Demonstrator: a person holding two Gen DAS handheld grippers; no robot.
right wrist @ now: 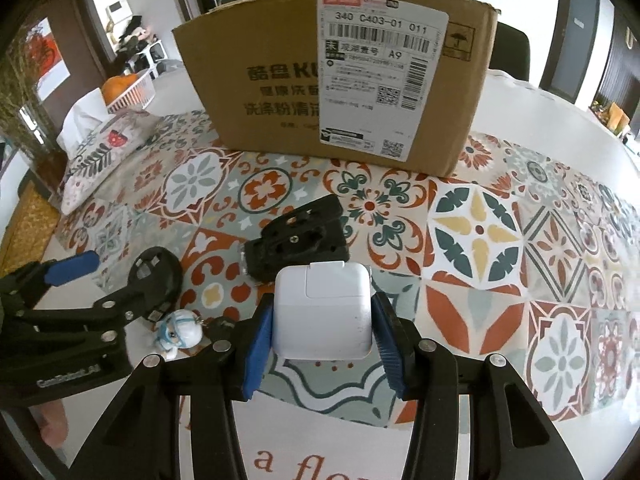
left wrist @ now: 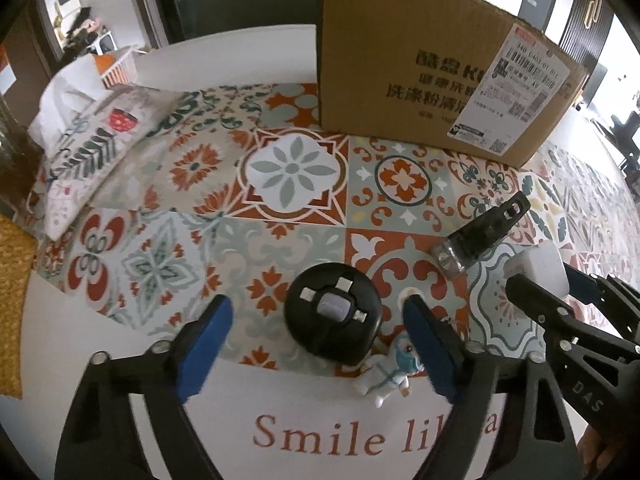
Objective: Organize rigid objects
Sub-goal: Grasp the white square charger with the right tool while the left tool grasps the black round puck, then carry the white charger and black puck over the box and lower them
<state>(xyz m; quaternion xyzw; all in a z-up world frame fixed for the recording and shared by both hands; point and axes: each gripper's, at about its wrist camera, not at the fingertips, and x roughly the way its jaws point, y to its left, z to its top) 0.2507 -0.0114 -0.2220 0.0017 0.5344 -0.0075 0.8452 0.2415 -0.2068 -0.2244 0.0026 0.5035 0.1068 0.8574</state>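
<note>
A black round disc (left wrist: pixel 332 312) with small silver squares lies on the patterned mat, and my left gripper (left wrist: pixel 317 306) stands open around it, both blue pads clear of its sides. By the right pad lies a small white figurine (left wrist: pixel 390 372). My right gripper (right wrist: pixel 322 308) is shut on a white square charger (right wrist: pixel 324 312), held just above the mat. Behind the charger lies a black clamp-like mount (right wrist: pixel 300 240) with a metal end. The right wrist view shows the left gripper (right wrist: pixel 120 284) over the disc (right wrist: pixel 158 276), with the figurine (right wrist: pixel 180 330) beside it.
A large open cardboard box (right wrist: pixel 280 80) stands at the back of the mat. A floral fabric pouch (left wrist: pixel 92 148) lies at the far left beside a woven mat (left wrist: pixel 12 280). A white basket of oranges (right wrist: pixel 128 88) sits behind it. Bare patterned mat (right wrist: pixel 520 260) extends to the right.
</note>
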